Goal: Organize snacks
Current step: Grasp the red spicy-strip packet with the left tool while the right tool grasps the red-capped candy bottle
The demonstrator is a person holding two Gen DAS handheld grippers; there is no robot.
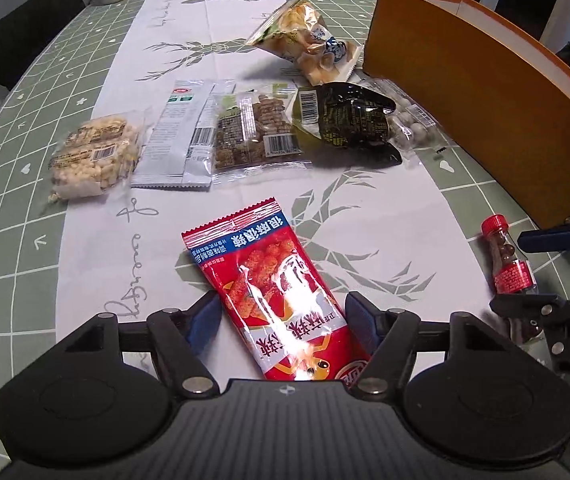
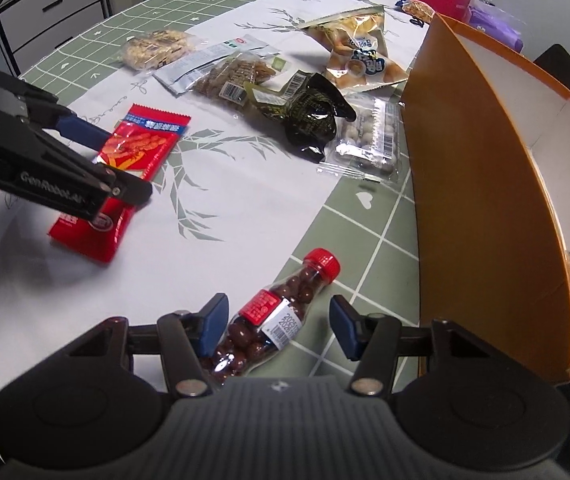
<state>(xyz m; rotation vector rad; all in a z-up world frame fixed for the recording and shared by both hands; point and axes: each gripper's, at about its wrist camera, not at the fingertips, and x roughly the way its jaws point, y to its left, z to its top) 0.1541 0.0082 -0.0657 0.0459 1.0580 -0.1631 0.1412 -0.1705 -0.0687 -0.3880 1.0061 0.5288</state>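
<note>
A red snack packet (image 1: 269, 276) lies flat on the white runner. My left gripper (image 1: 283, 316) straddles its lower half, blue pads close beside both long edges, the foil uncreased; it is open. The right wrist view shows the same left gripper (image 2: 123, 164) over that red packet (image 2: 141, 148). A small clear bottle of brown chocolate balls with a red cap (image 2: 281, 304) lies on its side between the fingers of my open right gripper (image 2: 279, 320). The left pad is at the bottle and the right pad stands clear of it. That bottle (image 1: 505, 264) shows at the right of the left wrist view.
An open orange cardboard box (image 2: 465, 160) stands at the right, its wall close to the bottle. Several other snack bags lie beyond: a dark green pouch (image 1: 345, 120), a nut bag (image 1: 93, 156), a grey sachet (image 1: 185, 132), a puffed-snack bag (image 1: 309, 40). Chairs ring the table.
</note>
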